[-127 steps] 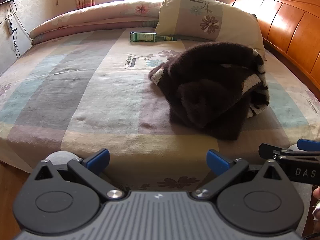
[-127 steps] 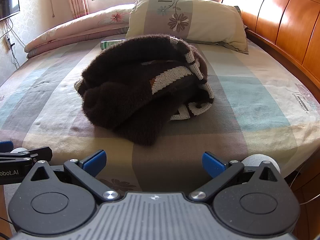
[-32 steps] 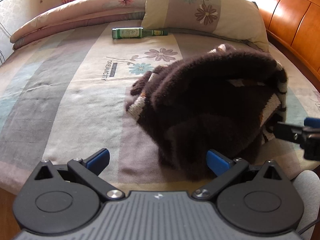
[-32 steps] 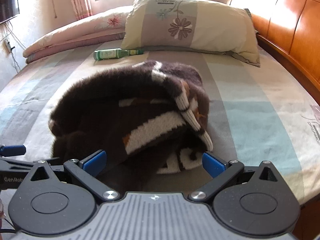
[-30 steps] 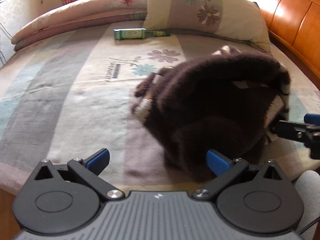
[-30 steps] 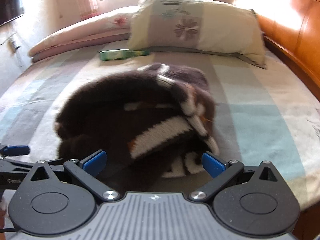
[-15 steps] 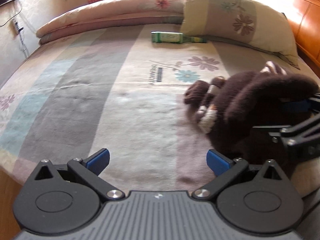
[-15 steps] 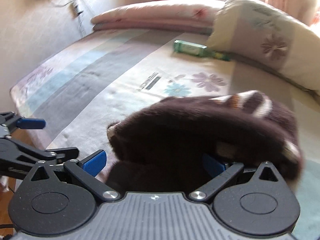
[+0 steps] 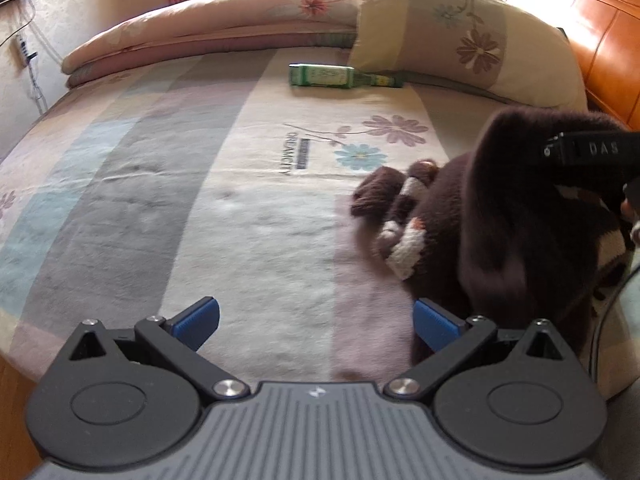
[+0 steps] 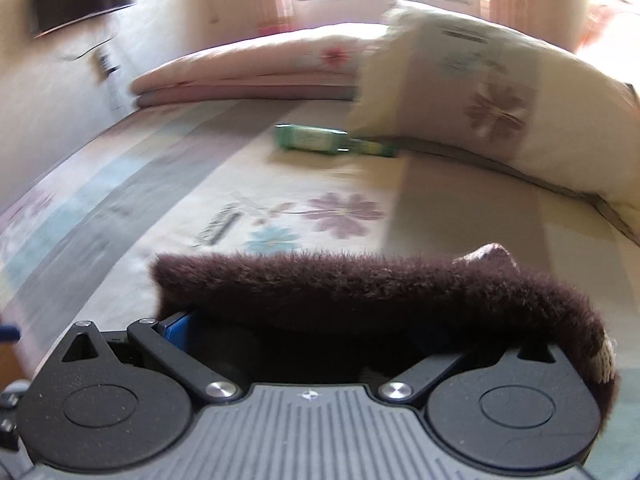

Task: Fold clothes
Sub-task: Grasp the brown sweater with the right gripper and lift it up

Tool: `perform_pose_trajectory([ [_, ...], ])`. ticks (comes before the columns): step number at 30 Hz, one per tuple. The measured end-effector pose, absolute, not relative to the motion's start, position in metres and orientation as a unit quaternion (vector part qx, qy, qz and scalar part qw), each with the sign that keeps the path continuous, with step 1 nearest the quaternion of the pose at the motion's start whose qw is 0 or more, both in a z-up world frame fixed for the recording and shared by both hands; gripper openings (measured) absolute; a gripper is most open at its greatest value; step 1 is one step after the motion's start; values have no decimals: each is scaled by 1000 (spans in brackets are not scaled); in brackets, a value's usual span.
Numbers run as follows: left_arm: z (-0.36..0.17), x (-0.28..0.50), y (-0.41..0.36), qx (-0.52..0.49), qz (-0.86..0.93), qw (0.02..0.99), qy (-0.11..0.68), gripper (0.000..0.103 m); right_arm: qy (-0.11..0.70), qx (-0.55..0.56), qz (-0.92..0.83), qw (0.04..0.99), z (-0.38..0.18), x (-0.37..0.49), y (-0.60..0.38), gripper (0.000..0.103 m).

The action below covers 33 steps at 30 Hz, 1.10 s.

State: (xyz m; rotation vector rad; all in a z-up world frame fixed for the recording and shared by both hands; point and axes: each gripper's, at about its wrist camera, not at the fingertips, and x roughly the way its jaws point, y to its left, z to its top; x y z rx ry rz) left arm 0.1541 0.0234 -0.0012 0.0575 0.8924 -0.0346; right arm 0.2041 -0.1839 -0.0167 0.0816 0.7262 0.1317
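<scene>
A dark brown fuzzy sweater [image 9: 500, 216] with cream patches lies bunched at the right of the striped bed [image 9: 240, 208]. In the left wrist view, part of it hangs raised over my right gripper [image 9: 560, 160], whose black body comes in from the right edge. In the right wrist view a fold of the sweater [image 10: 360, 284] drapes across both fingers of my right gripper [image 10: 304, 328]. The linkage arms are spread wide, one blue pad [image 10: 176, 328] shows and the other is covered. My left gripper [image 9: 316, 320] is open over the bed's front part, left of the sweater, holding nothing.
A green bottle [image 9: 336, 77] lies near the back, beside a large floral pillow [image 9: 460, 36]. A folded quilt [image 9: 208, 28] runs along the far edge. The wooden headboard [image 9: 600, 32] rises at the right. A person's fingers [image 9: 630, 208] show at the right edge.
My right gripper has pushed in under the sweater and turned left, and a fold now lies over its fingers, lifted. My left gripper has swung left, away from the pile.
</scene>
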Motion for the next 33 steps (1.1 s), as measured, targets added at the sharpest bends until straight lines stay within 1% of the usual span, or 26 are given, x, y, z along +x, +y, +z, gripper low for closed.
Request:
perform_pose_trajectory([
  [6, -2, 164, 1, 44, -47, 899, 433, 102, 364, 53, 16, 930, -27, 205, -240, 103],
  [10, -3, 170, -9, 35, -67, 899, 432, 102, 367, 52, -18, 929, -37, 203, -270, 103],
  [19, -8, 178, -22, 41, -94, 896, 432, 102, 379, 43, -75, 921, -39, 213, -320, 103],
  [33, -8, 185, -24, 49, -100, 902, 416, 102, 421, 101, -142, 890, -43, 289, -390, 103],
])
